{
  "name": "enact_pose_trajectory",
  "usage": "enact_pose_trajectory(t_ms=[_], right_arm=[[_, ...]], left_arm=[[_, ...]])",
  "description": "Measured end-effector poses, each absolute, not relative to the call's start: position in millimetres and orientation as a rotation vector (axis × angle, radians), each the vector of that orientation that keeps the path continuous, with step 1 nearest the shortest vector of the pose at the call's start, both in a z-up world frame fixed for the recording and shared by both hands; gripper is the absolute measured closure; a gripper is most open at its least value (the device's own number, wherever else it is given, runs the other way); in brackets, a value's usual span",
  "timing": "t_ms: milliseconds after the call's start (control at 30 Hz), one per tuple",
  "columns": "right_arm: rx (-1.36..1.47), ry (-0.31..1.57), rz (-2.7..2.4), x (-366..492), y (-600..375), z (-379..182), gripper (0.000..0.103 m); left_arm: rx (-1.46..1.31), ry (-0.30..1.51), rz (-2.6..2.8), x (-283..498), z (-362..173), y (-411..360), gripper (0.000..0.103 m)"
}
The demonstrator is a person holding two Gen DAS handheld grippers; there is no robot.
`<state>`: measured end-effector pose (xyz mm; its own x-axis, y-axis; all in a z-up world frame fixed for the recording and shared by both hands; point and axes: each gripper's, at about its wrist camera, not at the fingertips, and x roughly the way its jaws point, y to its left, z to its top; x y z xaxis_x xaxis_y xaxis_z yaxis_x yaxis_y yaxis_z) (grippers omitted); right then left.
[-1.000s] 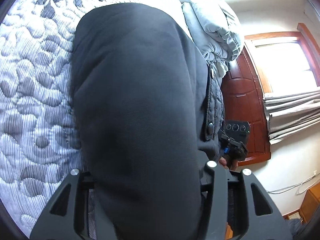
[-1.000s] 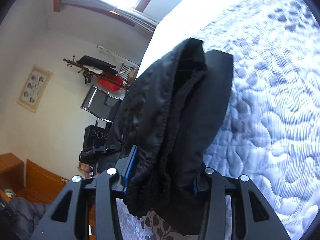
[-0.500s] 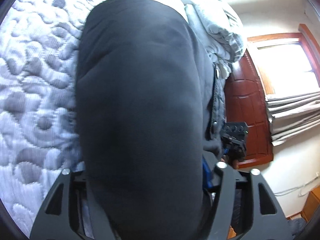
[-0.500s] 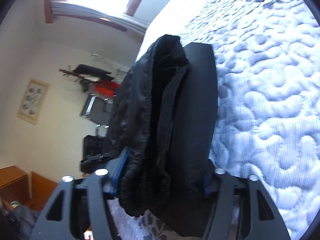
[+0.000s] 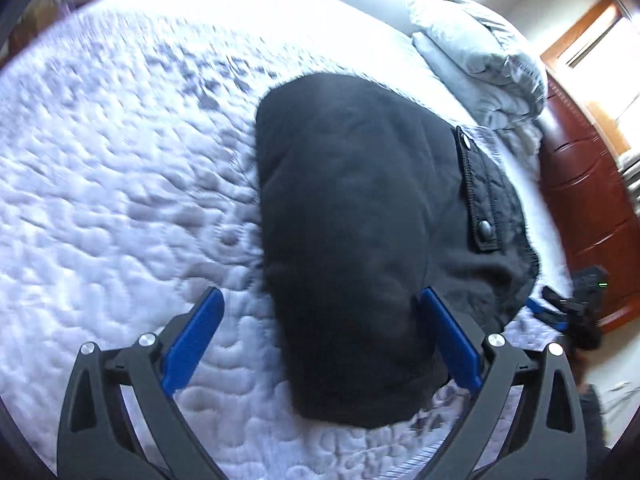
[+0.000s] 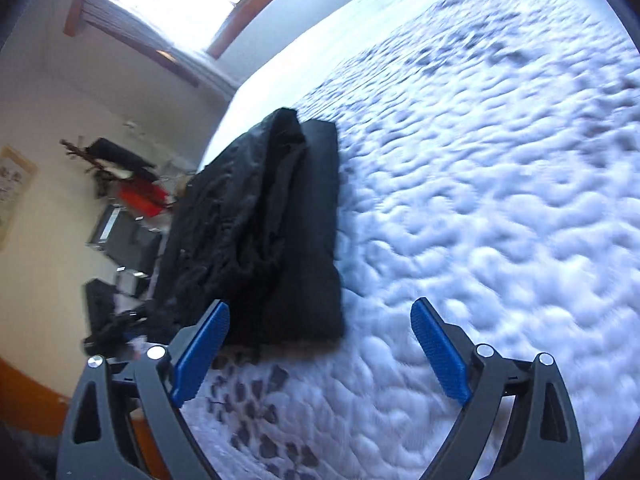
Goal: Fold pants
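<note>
Pants lie folded in a compact stack near the bed edge, left gripper and right gripper both wide open, holding nothing; fold looks done.

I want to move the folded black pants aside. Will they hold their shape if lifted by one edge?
Probably not: the pants look soft and thick, so the layers would likely droop open. The bundle already sits uneven, so it could well unfold.

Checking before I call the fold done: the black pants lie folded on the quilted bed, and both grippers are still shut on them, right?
Not quite. The black pants do lie folded on the quilted bed, but both grippers are open: the left gripper in the left wrist view, the right gripper in the right wrist view, blue pads spread apart, gripping nothing.
</note>
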<state>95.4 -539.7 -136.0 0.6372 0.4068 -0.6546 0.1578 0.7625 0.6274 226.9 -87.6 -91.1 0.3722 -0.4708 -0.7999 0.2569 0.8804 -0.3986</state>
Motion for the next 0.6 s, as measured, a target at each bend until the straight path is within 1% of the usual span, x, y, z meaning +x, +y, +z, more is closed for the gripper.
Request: enact_pose_trajectory(t_ms=[200, 333, 600], right_arm=[[0.548, 0.87, -0.006, 72.2, -506.0, -104.5, 0.01], [0.511, 0.849, -0.053, 64.2, -482.0, -88.7, 0.007], [0.411, 0.819, -0.104, 53.3, -438.6, -60.4, 0.004]], left_arm=[[-0.158, 1.042, -0.401, 192.1, -71.5, -84.7, 0.003], [-0.099, 1.044, -0.389, 165.2, -60.2, -92.9, 0.003], [-0.012, 0.935, -0.344, 126.2, -23.1, -107.3, 0.003]])
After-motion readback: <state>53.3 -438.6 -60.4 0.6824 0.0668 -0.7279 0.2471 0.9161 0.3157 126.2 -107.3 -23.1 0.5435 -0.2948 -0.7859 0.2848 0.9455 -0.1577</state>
